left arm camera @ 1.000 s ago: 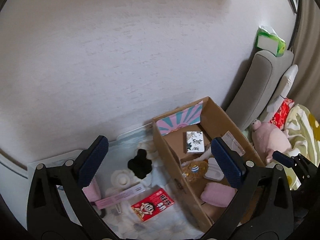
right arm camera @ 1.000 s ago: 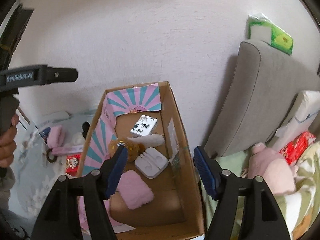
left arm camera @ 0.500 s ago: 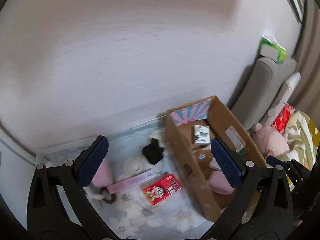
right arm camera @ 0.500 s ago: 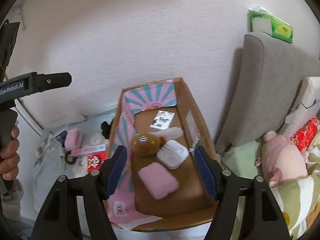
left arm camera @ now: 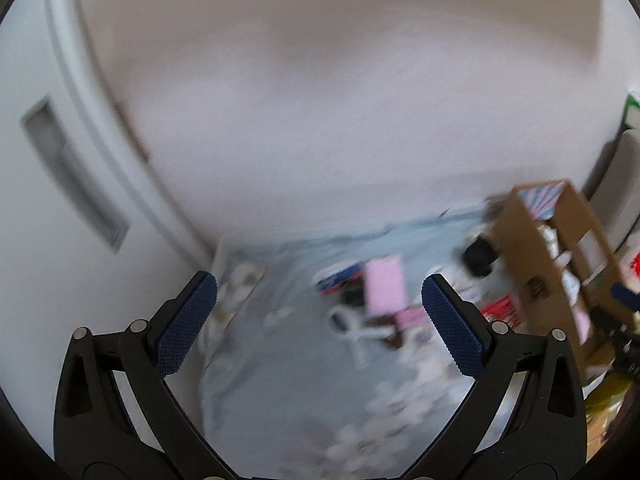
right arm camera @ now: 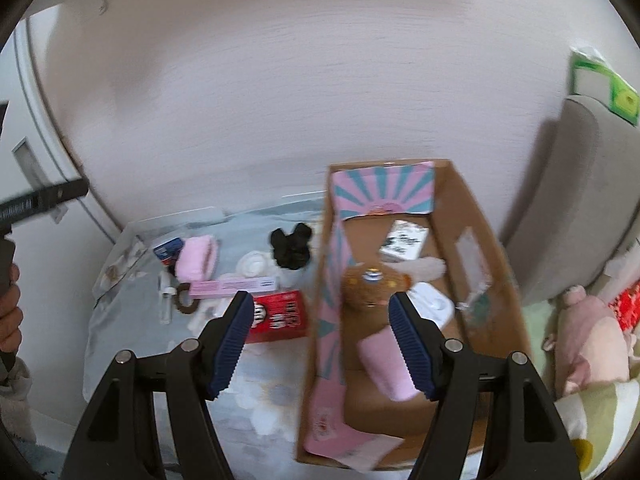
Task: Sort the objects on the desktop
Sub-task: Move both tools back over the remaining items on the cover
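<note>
1. My left gripper [left arm camera: 318, 308] is spread wide with nothing between the pads, above the pale blue floral cloth [left arm camera: 288, 360]. That view is smeared; I can't tell most items apart.
2. My right gripper [right arm camera: 322, 320] is also released and empty, hanging over the left wall of the cardboard box [right arm camera: 472, 216].
3. In the box: brown plush [right arm camera: 370, 286], white card box [right arm camera: 404, 240], white case [right arm camera: 434, 306], pink pad [right arm camera: 384, 362].
4. Left of the box on the cloth: red packet [right arm camera: 280, 316], long pink box [right arm camera: 232, 287], black plush [right arm camera: 291, 246], pink fluffy item [right arm camera: 196, 258].
</note>
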A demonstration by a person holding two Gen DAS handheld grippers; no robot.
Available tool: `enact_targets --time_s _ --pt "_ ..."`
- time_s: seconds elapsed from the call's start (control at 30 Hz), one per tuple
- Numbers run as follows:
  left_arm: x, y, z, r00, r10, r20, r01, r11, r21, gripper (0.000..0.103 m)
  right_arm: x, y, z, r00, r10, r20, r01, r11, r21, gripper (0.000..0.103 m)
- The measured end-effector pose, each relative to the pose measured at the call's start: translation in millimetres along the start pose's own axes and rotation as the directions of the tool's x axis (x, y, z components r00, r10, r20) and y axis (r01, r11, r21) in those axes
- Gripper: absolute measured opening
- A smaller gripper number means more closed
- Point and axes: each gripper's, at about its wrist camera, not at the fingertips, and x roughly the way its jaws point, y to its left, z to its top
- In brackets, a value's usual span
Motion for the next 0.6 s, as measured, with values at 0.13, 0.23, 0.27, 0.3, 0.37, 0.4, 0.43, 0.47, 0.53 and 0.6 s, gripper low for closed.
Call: enact_targets --time_s 0.13,0.23,0.27,0.3,0.37,0.4,0.43,0.47,0.53,0.6 --pt "15 19 -20 0.997 0.010 -0.074 -0.012 0.999 -0.030 0.102 9 13 -4 0.999 0.020 -0.034 -0.020 1.000 -0.011 0.066" --pt "27 25 -31 0.993 0.027 -0.114 -0.030 0.999 -0.029 0.102 14 19 -7 0.998 0.027 -0.055 -0.027 1.000 -0.012 0.066" --pt "31 25 -33 0.992 0.028 -0.121 -0.032 0.999 -0.029 0.102 17 21 -8 0.997 0.031 -0.066 -0.031 0.999 -0.012 0.066" --pt "34 26 -36 0.992 0.027 -0.126 -0.031 0.999 -0.028 0.102 20 23 -9 0.997 0.034 -0.076 -0.036 0.999 -0.014 0.066" --pt "36 26 -38 0.991 0.019 -0.132 -0.022 0.999 -0.027 0.102 24 28 -9 0.995 0.038 -0.092 -0.041 0.999 -0.027 0.066" --pt "38 28 -38 0.991 0.016 -0.136 -0.019 0.999 -0.026 0.102 26 31 -9 0.995 0.037 -0.096 -0.041 0.999 -0.036 0.066" --pt "41 27 -38 0.990 0.014 -0.139 -0.017 1.000 -0.023 0.102 28 35 -8 0.994 0.036 -0.100 -0.041 0.998 -0.048 0.066" --pt "44 28 -38 0.990 0.012 -0.141 -0.015 1.000 -0.020 0.102 30 38 -7 0.994 0.035 -0.104 -0.041 0.998 -0.056 0.066" --pt "50 28 -36 0.989 0.007 -0.148 -0.010 1.000 -0.017 0.102 34 45 -3 0.993 0.036 -0.111 -0.044 0.997 -0.066 0.066" --pt "61 30 -34 0.988 -0.001 -0.157 -0.002 1.000 -0.018 0.102 40 52 0 0.992 0.046 -0.120 -0.055 0.996 -0.075 0.066"
